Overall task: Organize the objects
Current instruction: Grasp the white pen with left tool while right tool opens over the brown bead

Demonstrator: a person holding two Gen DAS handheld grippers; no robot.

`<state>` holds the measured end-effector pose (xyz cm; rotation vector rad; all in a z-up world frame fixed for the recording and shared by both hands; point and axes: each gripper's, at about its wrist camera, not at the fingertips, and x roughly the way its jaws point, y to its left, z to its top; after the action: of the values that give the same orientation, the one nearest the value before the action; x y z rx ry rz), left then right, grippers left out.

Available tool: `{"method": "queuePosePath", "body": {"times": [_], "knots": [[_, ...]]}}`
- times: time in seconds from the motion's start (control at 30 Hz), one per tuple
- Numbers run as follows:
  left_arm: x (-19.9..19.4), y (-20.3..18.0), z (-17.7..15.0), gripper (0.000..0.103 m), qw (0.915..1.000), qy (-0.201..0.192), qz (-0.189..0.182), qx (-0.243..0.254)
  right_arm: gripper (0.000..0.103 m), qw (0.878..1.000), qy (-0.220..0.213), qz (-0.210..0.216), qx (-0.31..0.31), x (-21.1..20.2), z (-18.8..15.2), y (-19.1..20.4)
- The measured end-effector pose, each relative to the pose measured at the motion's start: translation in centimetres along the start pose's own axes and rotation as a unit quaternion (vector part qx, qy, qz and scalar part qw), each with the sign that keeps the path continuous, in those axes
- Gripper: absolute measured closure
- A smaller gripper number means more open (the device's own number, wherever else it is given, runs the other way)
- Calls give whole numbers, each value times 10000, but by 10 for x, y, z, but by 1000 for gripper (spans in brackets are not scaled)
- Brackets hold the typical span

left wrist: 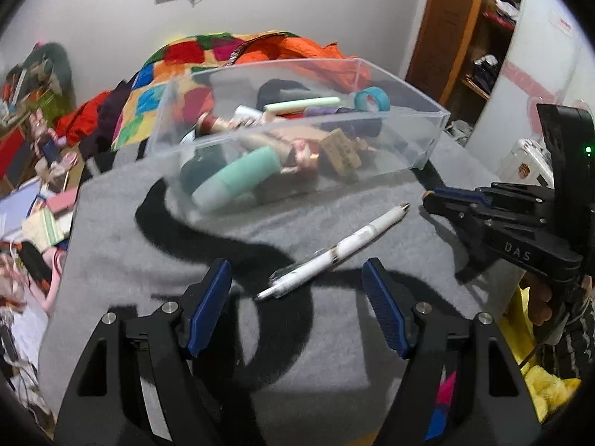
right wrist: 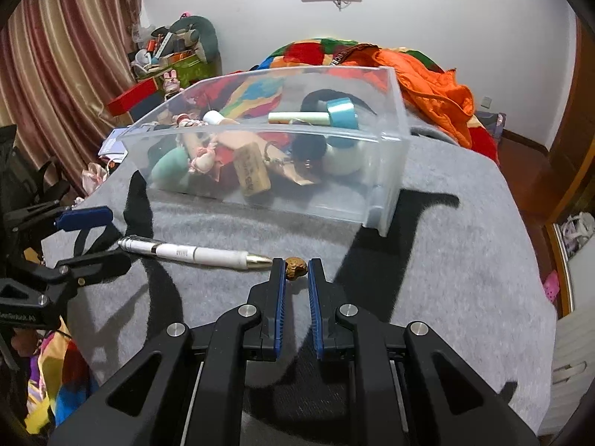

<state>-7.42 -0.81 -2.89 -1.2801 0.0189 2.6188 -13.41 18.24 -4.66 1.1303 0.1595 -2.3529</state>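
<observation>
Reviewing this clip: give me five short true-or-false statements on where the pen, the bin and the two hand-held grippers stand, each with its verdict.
1. The white pen lies on the grey blanket, outside the clear plastic bin. True.
2. The right hand-held gripper is shut on a small brown nut-like object. True.
3. The left hand-held gripper is clamped on the pen. False: its fingers stand wide apart, one on each side of the pen, without pressing on it.
4. The bin is empty. False: it holds many small items, among them a blue tape roll and a cork.
5. The pen stands upright in the bin. False: it lies flat on the blanket.
</observation>
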Motion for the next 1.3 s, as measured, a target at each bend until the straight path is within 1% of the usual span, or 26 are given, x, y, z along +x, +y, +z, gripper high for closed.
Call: {"method": "queuePosePath", "body": {"times": [0.07,0.23,0.3,0.33,0.37,0.4,0.43,0.5,0.57,0.63,0.7,0.73,0.8,0.87,1.07,1.1,1.13,1.17,1.2,1.3], "knots": [[6,-7,7,30,9998,11,-62,201,92,10000,3,-7,76,-1,-1,-3],[38,-29,21,31,9968,303,-187,710,92,10000,5,-14,33,-7,-4,-4],[50,-34,20,40,9955,461,-185,804,92,10000,36,-8,-18,-9,-7,-3],[51,-35,19,40,9957,433,-202,795,92,10000,68,-21,-45,-9,-8,-2],[50,-34,19,45,9959,413,-233,776,92,9999,74,-57,-69,-9,-9,-2],[49,-34,18,53,9961,415,-228,750,92,9999,91,-95,-90,-9,-11,-2],[47,-32,17,57,9964,414,-201,709,92,9998,120,-124,-108,-8,-12,-2],[42,-28,15,72,9971,441,-173,598,90,9997,183,-100,-100,-5,-14,-3],[37,-22,13,79,9975,490,-212,454,86,9998,171,-66,-60,-4,-15,-4],[33,-18,11,83,9975,554,-293,328,83,9999,152,-43,-49,-4,-14,-3],[28,-16,9,87,9966,614,-487,240,80,9999,141,-47,-83,-3,-14,-1],[26,-17,8,88,9963,623,-524,258,79,9998,135,-56,-102,-3,-15,0],[27,-20,8,88,9963,637,-441,362,78,9998,117,-91,-119,-3,-15,2],[33,-22,10,88,9959,675,-450,398,78,9998,101,-119,-101,-2,-15,3],[44,-32,17,88,9968,488,-218,599,79,9998,6,-207,52,0,-13,0],[44,-34,16,88,9969,455,-168,626,80,9997,-25,-227,83,0,-13,0],[43,-35,16,89,9970,426,-120,640,87,9996,-50,-266,85,1,-12,0],[42,-36,15,91,9971,402,-72,640,90,9994,-55,-336,70,1,-12,1],[40,-37,13,93,9973,374,-37,636,90,9994,-61,-337,76,0,-12,1],[33,-35,10,93,9981,306,-92,529,90,9995,-165,-224,131,-6,-11,1]]}}
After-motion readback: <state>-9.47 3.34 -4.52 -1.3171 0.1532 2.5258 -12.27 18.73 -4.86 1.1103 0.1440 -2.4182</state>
